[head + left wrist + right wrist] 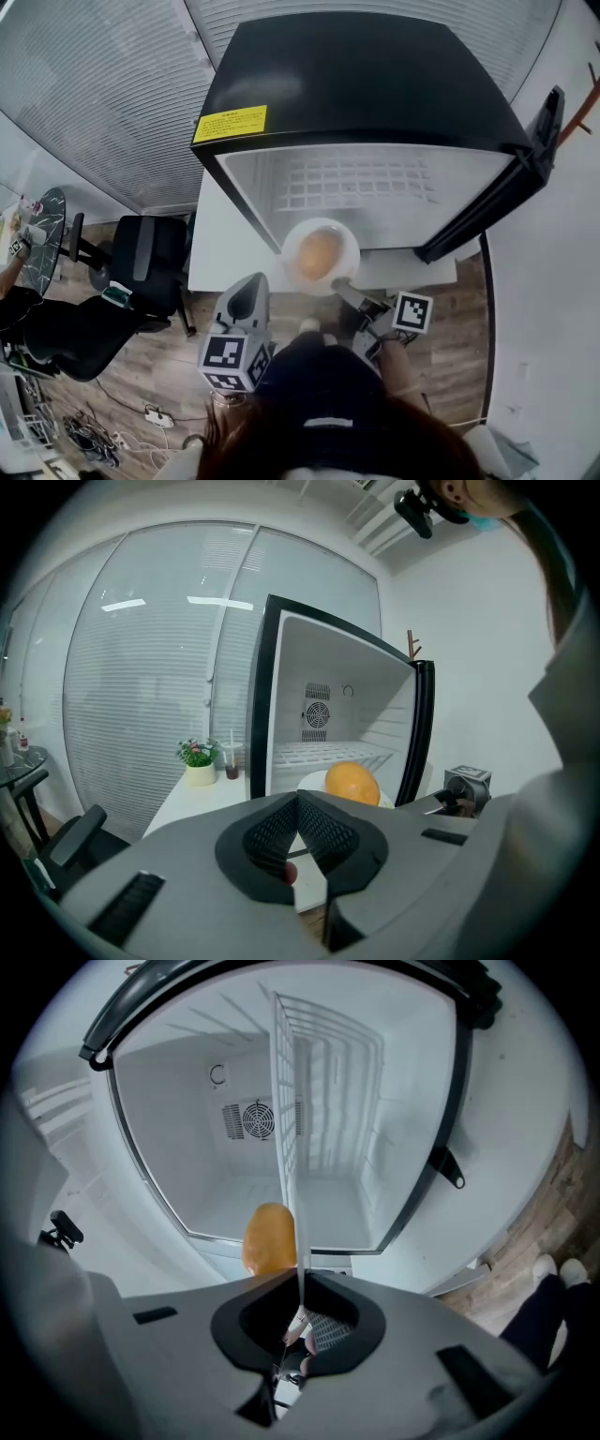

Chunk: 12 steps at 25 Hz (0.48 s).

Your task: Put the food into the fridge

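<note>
At the fridge [356,84] mouth, with the right gripper [343,285] clenched on the near rim of the plate [289,246] that carries the orange [320,253] and the left gripper [250,283] closed on nothing, we should keep the plate level and slide it far onto the shelf [356,183].

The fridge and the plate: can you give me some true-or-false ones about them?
1. The fridge has its door open. True.
2. The plate carries two bananas. False: one round orange food lies on it.
3. The right gripper pinches the plate's rim. True.
4. The left gripper holds a cup. False: its fingers are shut on nothing.
5. The plate rests on the fridge's wire shelf. False: the right gripper holds it at the fridge's opening.
</note>
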Each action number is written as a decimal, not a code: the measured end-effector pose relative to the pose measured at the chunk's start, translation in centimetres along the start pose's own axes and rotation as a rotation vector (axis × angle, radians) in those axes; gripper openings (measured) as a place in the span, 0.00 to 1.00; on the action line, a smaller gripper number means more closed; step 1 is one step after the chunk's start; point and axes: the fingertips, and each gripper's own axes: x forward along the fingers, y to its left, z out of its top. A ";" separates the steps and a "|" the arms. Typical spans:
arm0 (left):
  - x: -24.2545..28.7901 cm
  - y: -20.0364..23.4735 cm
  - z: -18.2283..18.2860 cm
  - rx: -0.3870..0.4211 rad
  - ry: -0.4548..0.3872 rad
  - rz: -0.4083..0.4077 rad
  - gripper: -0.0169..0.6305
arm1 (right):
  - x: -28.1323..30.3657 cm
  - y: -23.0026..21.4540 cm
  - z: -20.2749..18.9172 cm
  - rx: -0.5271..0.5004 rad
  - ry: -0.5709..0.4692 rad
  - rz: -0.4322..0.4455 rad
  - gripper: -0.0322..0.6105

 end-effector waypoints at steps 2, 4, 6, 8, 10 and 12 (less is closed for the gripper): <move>0.6 -0.3 0.2 0.005 0.000 -0.020 0.03 | -0.5 0.4 0.6 0.007 -0.027 0.007 0.07; 1.1 -0.6 0.5 0.014 0.001 -0.038 0.03 | -0.9 0.9 1.2 0.019 -0.056 0.017 0.07; 1.5 -0.6 0.9 0.020 -0.001 -0.052 0.03 | -1.3 1.3 1.7 0.033 -0.084 0.029 0.07; 1.8 -0.5 1.3 0.026 -0.005 -0.062 0.03 | -1.7 1.7 2.1 0.035 -0.113 0.037 0.07; 2.1 -0.3 1.5 0.029 -0.006 -0.070 0.03 | -2.1 2.0 2.6 0.028 -0.139 0.038 0.07; 2.4 -0.2 1.6 0.025 -0.004 -0.079 0.03 | -2.4 2.2 3.2 0.019 -0.160 0.035 0.07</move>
